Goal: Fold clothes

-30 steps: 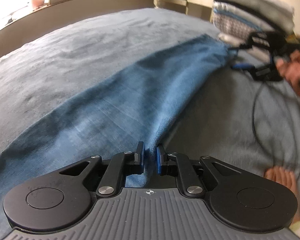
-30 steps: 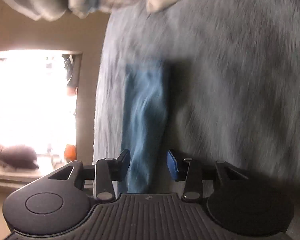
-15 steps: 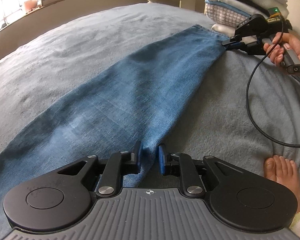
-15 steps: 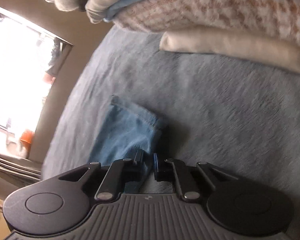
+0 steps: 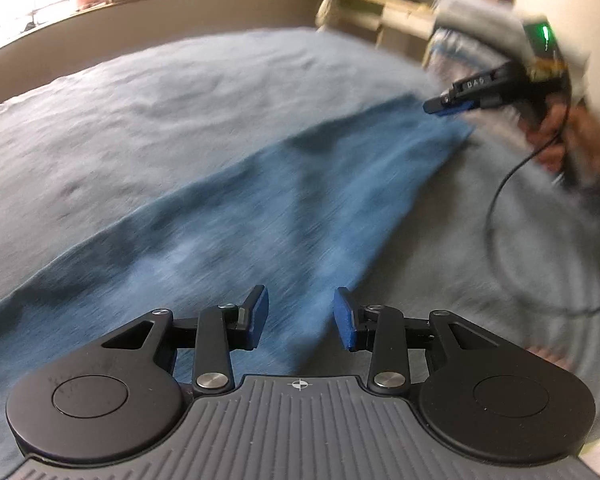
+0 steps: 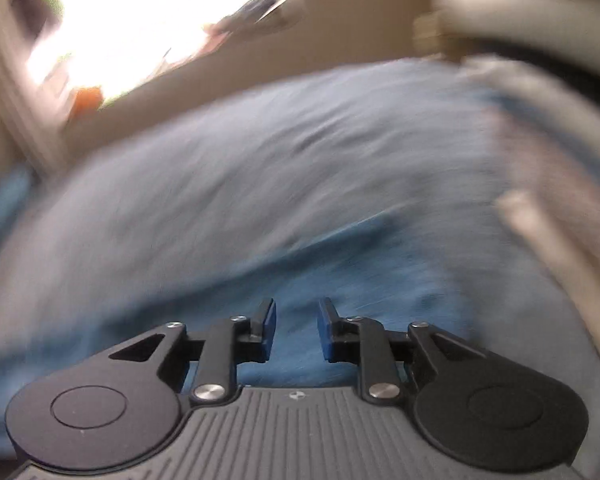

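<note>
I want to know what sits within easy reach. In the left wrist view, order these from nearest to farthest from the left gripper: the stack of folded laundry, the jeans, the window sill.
1. jeans: right at the left gripper, between its open fingers.
2. stack of folded laundry: far right, beyond the jeans' end.
3. window sill: upper left, past the bed.

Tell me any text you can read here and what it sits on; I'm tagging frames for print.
"DAS", as far as the blur allows: pale characters on top of the right gripper, seen from the left wrist view.
No other text reads; the jeans, the bed cover, the folded stack and the left gripper show none.
</note>
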`<state>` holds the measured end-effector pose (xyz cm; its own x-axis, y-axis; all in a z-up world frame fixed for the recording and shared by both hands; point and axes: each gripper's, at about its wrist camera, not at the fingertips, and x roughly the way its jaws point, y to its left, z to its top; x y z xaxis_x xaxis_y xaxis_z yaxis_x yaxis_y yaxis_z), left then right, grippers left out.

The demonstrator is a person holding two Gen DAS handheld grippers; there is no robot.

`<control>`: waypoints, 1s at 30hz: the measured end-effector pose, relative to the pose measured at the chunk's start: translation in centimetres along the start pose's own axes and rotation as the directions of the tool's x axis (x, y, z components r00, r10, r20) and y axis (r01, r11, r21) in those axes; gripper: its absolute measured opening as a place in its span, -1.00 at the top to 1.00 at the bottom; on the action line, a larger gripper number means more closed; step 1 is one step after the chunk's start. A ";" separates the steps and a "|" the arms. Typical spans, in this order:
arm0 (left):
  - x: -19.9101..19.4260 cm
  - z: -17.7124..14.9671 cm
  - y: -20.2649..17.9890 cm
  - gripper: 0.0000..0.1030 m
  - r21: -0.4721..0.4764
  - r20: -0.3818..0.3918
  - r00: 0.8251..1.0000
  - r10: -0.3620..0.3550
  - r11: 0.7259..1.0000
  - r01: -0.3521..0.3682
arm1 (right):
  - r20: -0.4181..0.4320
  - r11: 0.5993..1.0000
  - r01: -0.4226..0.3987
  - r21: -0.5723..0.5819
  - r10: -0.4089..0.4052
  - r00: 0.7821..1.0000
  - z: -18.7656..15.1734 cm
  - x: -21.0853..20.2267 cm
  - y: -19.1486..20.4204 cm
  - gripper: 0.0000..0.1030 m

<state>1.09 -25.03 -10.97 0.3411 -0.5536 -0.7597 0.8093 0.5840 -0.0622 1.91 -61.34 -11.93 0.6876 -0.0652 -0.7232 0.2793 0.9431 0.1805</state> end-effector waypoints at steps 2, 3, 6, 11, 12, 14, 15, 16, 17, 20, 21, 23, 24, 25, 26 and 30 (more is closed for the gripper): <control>0.5 -0.5 0.0 0.31 0.008 -0.024 1.000 0.014 1.000 -0.014 | -0.067 0.980 0.135 -0.149 -0.146 0.987 -0.7 2.6 0.7 0.53; 0.5 -0.6 0.1 0.30 0.014 -0.022 1.000 0.014 1.000 -0.014 | -0.052 0.977 0.160 -0.140 -0.169 0.984 -0.3 3.2 0.2 0.54; 0.6 -0.8 0.3 0.30 0.021 -0.022 1.000 0.009 1.000 -0.008 | -0.014 0.976 0.216 -0.023 -0.217 0.976 1.3 2.9 -1.6 0.52; 0.9 -0.9 0.7 0.25 0.003 -0.022 1.000 -0.002 1.000 0.002 | -0.046 0.990 0.139 0.013 -0.139 0.989 3.8 5.1 -2.8 0.54; 0.8 -1.0 0.6 0.24 0.001 -0.021 1.000 -0.004 1.000 0.004 | -0.061 0.988 0.151 0.020 -0.149 0.987 4.2 6.1 -3.1 0.54; 0.7 -1.1 0.6 0.23 0.007 -0.018 1.000 -0.007 1.000 0.007 | -0.062 0.985 0.144 0.098 -0.139 0.988 5.0 7.3 -4.4 0.56; 0.7 -1.2 0.6 0.23 0.006 -0.016 1.000 -0.009 1.000 0.009 | -0.060 0.981 0.141 0.136 -0.134 0.989 5.3 7.9 -4.9 0.57; 0.6 -1.2 0.7 0.23 0.006 -0.015 1.000 -0.011 1.000 0.011 | -0.050 0.977 0.136 0.162 -0.130 0.990 5.3 8.0 -5.2 0.57; 0.6 -1.3 0.7 0.23 0.004 -0.014 1.000 -0.014 1.000 0.014 | -0.048 0.975 0.138 0.171 -0.132 0.990 5.4 8.4 -5.3 0.57; 0.6 -1.2 1.0 0.23 -0.006 -0.013 1.000 -0.025 1.000 0.025 | -0.032 0.976 0.140 0.167 -0.136 0.990 5.5 7.5 -4.8 0.57; 0.6 -1.2 1.1 0.23 -0.010 -0.012 1.000 -0.028 1.000 0.028 | -0.026 0.977 0.140 0.161 -0.137 0.990 5.5 6.9 -4.6 0.55; 0.6 -1.2 1.2 0.23 -0.014 -0.010 0.999 -0.034 0.999 0.034 | -0.013 0.979 0.140 0.149 -0.139 0.990 5.4 5.7 -4.1 0.52; 0.6 -1.3 1.2 0.23 -0.015 -0.007 0.999 -0.037 0.999 0.037 | -0.008 0.982 0.130 0.139 -0.131 0.991 5.4 5.1 -3.8 0.52; 0.6 -1.3 1.3 0.23 -0.017 -0.005 0.999 -0.039 0.999 0.039 | -0.014 0.993 0.063 0.103 -0.062 0.998 5.0 4.0 -3.0 0.52; 0.6 -1.4 1.3 0.23 -0.019 -0.003 0.999 -0.040 0.999 0.040 | -0.030 0.998 -0.006 0.060 0.008 1.000 4.5 3.2 -2.0 0.52; 0.7 -1.3 1.3 0.20 -0.032 -0.006 0.999 -0.041 0.999 0.041 | -0.143 0.974 -0.117 -0.193 0.090 0.986 0.4 0.6 1.5 0.52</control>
<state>1.80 -23.87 -12.44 0.3044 -0.5737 -0.7604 0.8069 0.5796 -0.1143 3.05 -60.14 -11.81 0.6068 0.0673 -0.7920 0.0621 0.9894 0.1316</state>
